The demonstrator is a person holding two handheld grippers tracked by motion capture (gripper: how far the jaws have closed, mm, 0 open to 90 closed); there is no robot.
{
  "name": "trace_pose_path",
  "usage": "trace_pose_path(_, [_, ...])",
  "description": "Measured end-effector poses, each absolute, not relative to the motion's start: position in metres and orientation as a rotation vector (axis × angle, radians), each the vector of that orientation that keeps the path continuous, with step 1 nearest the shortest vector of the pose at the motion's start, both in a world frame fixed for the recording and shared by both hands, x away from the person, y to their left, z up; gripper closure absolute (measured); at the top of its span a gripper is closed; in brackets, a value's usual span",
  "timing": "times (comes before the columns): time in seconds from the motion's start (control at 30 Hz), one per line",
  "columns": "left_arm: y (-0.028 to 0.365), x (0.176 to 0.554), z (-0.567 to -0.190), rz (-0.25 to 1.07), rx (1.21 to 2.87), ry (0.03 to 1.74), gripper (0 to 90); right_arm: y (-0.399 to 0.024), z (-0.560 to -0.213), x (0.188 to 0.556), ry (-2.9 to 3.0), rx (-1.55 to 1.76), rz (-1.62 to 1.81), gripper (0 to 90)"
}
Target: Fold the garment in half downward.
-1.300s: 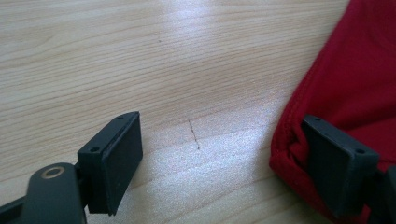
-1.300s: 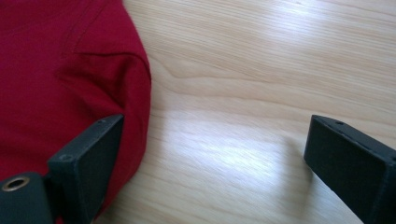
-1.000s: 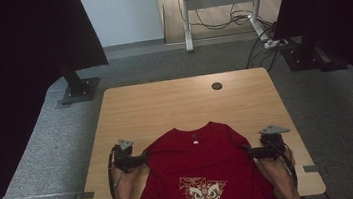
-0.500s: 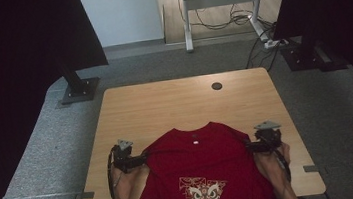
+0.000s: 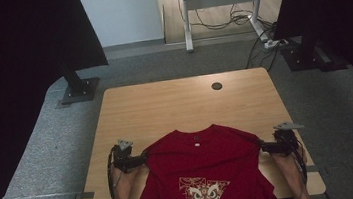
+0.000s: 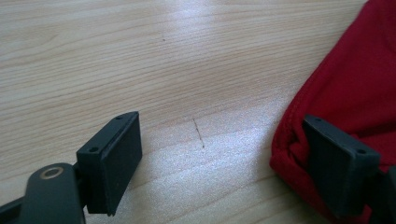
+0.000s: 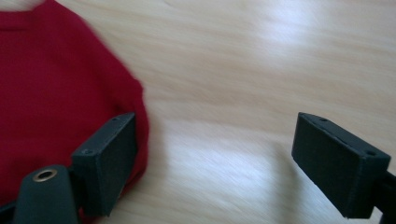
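red T-shirt [image 5: 199,165] hem cut off, wooden table [image 5: 165,111]

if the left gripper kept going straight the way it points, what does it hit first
Most likely the red t-shirt. In the high view the left gripper points inward at the shirt's shoulder edge, and in the left gripper view one of its fingers already sits over the bunched red hem, so the cloth comes first; the jaws stand open.

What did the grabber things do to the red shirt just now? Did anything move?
The right gripper slid sideways along the red T-shirt, inward and then back out to its edge, its jaws closing a little, open with no cloth pinched. The left gripper stayed open at the other side. The shirt lies spread on the table as before.
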State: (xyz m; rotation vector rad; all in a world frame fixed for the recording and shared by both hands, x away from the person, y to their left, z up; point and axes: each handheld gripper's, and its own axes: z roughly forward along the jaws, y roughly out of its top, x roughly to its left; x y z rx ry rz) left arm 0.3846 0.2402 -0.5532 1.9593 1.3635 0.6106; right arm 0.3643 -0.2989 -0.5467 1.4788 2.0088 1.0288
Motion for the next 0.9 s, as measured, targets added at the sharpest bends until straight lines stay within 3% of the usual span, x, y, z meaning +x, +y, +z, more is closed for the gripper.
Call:
trace_pose_path(0.07, [0.240, 0.385, -0.553, 0.609, 1.963, 1.356, 17.4, -0.284, -0.544, 0.372, 2.081, 1.405, 1.006, 29.6])
trace_pose_path(0.17, [0.240, 0.384, -0.553, 0.606, 1.966, 1.345, 19.8, -0.282, -0.544, 0.373, 2.096, 1.391, 0.984, 33.4])
trace_pose_path(0.2, [0.240, 0.384, -0.553, 0.598, 1.971, 1.317, 23.3, -0.282, -0.550, 0.377, 2.128, 1.418, 0.957, 51.5])
trace_pose_path(0.23, [0.240, 0.384, -0.553, 0.598, 1.971, 1.317, 26.5, -0.282, -0.550, 0.377, 2.128, 1.418, 0.957, 51.5])
trace_pose_path(0.27, [0.238, 0.383, -0.552, 0.587, 1.979, 1.275, 30.8, -0.285, -0.551, 0.376, 2.129, 1.437, 0.978, 61.8])
trace_pose_path(0.3, [0.238, 0.383, -0.552, 0.587, 1.979, 1.275, 34.6, -0.285, -0.551, 0.376, 2.129, 1.437, 0.978, 61.8])
trace_pose_path(0.4, [0.234, 0.383, -0.552, 0.563, 1.993, 1.216, 34.6, -0.287, -0.551, 0.375, 2.141, 1.449, 0.995, 66.2])
trace_pose_path(0.43, [0.233, 0.382, -0.552, 0.555, 1.994, 1.202, 50.6, -0.287, -0.550, 0.372, 2.164, 1.473, 1.025, 77.1])
trace_pose_path(0.5, [0.230, 0.382, -0.551, 0.537, 2.004, 1.180, 62.2, -0.288, -0.551, 0.372, 2.168, 1.500, 1.061, 82.7])
trace_pose_path(0.53, [0.230, 0.382, -0.551, 0.537, 2.004, 1.180, 67.7, -0.288, -0.551, 0.372, 2.168, 1.500, 1.061, 82.7])
trace_pose_path(0.57, [0.228, 0.382, -0.551, 0.510, 2.008, 1.165, 67.7, -0.288, -0.551, 0.372, 2.171, 1.512, 1.077, 84.9])
trace_pose_path(0.6, [0.228, 0.382, -0.551, 0.510, 2.008, 1.165, 77.1, -0.288, -0.551, 0.372, 2.171, 1.512, 1.077, 84.9])
trace_pose_path(0.67, [0.228, 0.382, -0.551, 0.487, 2.001, 1.165, 80.5, -0.289, -0.551, 0.373, 2.172, 1.532, 1.092, 86.6])
trace_pose_path(0.8, [0.232, 0.381, -0.547, 0.457, 1.949, 1.164, 81.3, -0.287, -0.544, 0.368, 2.158, 1.506, 1.137, 87.5])
trace_pose_path(0.83, [0.235, 0.372, -0.528, 0.429, 1.856, 1.120, 81.4, -0.284, -0.531, 0.360, 2.149, 1.471, 1.212, 87.4])
trace_pose_path(0.9, [0.235, 0.369, -0.524, 0.421, 1.840, 1.104, 81.4, -0.283, -0.527, 0.357, 2.151, 1.458, 1.239, 87.5])
